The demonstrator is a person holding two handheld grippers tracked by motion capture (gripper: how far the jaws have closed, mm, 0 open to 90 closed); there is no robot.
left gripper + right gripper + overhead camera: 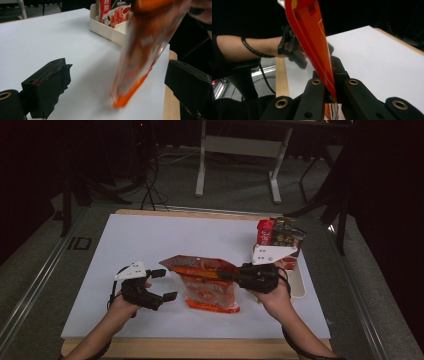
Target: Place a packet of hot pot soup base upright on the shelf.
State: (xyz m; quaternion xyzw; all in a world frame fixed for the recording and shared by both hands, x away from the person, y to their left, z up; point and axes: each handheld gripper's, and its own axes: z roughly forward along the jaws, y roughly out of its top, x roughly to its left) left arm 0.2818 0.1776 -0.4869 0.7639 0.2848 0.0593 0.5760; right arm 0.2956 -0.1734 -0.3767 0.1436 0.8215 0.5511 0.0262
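**Carrying the pouch to the tray without losing the pinch**

Right gripper (227, 274) pinching the orange pouch (207, 285) by its upper edge, jaws pressed together on the flat seam, as plain in the right gripper view, where the pouch (312, 37) rises straight out from between them. Pouch hanging tilted at the counter's (165, 240) middle, bottom corner (120, 101) touching or just above the surface; hard to tell which, given the blur. Left gripper (162, 284) spread wide, empty, just beside the pouch on its left, apart from it.

Likely step: lift and carry to the cream tray (298, 280) at the right edge, where other packets (280, 232) already stand upright.

To do it well:
- Keep the pinch firm on the seam, not on the slippery film below it.
- Lift clear of the counter before moving sideways; no dragging of the bottom corner.
- Steady the swinging lower end with the open left gripper if needed, closing gently on the bottom edge only.
- Turn the pouch upright and aim for the free slot nearer the person, in front of the standing packets.
- Lower until the base rests on the tray floor, then open slowly.

Risk, as a judgement: a thin seam grip may slip under a quick swing.
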